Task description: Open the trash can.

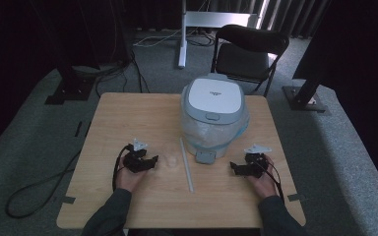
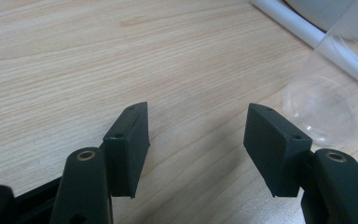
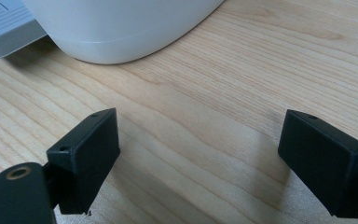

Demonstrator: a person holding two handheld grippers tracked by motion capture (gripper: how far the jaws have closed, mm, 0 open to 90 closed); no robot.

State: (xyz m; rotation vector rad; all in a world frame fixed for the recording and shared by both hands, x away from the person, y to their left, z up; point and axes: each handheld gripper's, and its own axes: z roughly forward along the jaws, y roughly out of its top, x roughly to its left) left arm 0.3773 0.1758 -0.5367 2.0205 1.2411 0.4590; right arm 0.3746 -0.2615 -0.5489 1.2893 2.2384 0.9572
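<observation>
Parted left claw [image 2: 196,140] beside clear cup [image 2: 319,109]

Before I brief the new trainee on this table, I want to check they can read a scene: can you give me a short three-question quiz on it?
1. True or false: the left claw is shut on the clear cup.
2. What lies on the table between the clear cup and the grey tab in front of the rice cooker? A) a spoon B) a white rod C) a cloth
3. Fill in: the rice cooker's lid is ____ (open/closed).

Key: 1. False; both the left claw and the right claw are open and hold nothing. 2. B, the white rod. 3. closed.
</observation>
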